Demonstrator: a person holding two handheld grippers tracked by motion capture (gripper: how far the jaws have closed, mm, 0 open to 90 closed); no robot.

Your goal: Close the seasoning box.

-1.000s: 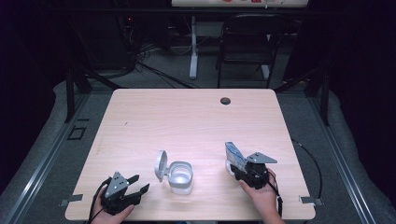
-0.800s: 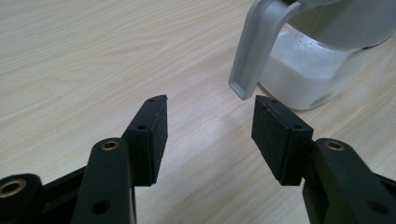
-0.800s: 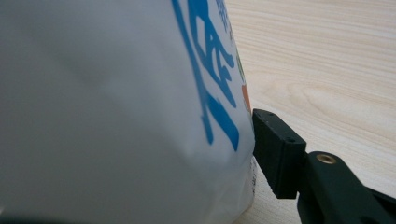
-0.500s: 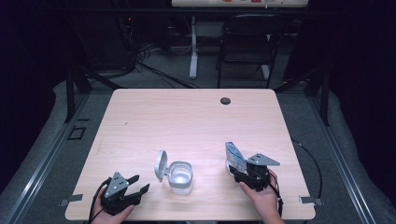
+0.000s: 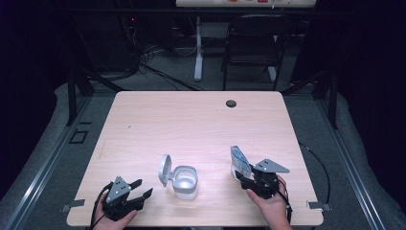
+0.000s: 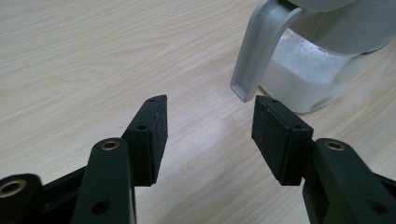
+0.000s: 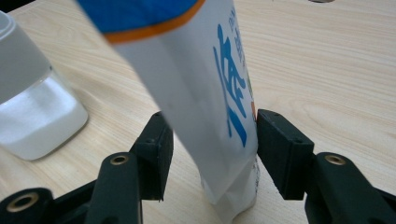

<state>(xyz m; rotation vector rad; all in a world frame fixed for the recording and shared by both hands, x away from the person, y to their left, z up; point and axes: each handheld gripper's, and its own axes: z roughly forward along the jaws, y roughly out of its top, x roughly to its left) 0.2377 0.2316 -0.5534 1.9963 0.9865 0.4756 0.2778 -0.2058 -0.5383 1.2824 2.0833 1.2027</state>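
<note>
Two hands come in from the near edge of the tabletop (image 5: 191, 124), each holding tongs. The left hand (image 5: 112, 221) sits at the near left corner, low on the wood, with the left tongs (image 5: 141, 188) aimed right and a little away toward the jar (image 5: 184, 181). Its jaws stand wide apart with nothing between them; in the left gripper view the left tongs (image 6: 208, 126) frame bare wood, and the tip of the jar's open lid (image 6: 254, 51) hangs just above and beyond the right-hand jaw, apart from it.

The jar stands near the middle of the near edge, holding a white powder, its lid flipped up on the left side.

The right hand (image 5: 268, 206) rests at the near right, wrist at the table edge, with the right tongs (image 5: 239, 175) pointing left and away. The jaws are partly closed on either side of a white and blue packet (image 5: 239, 160), which stands tilted with its lower end on the wood. In the right gripper view the right tongs (image 7: 210, 140) hold the packet (image 7: 205, 102) between the pads.
</note>
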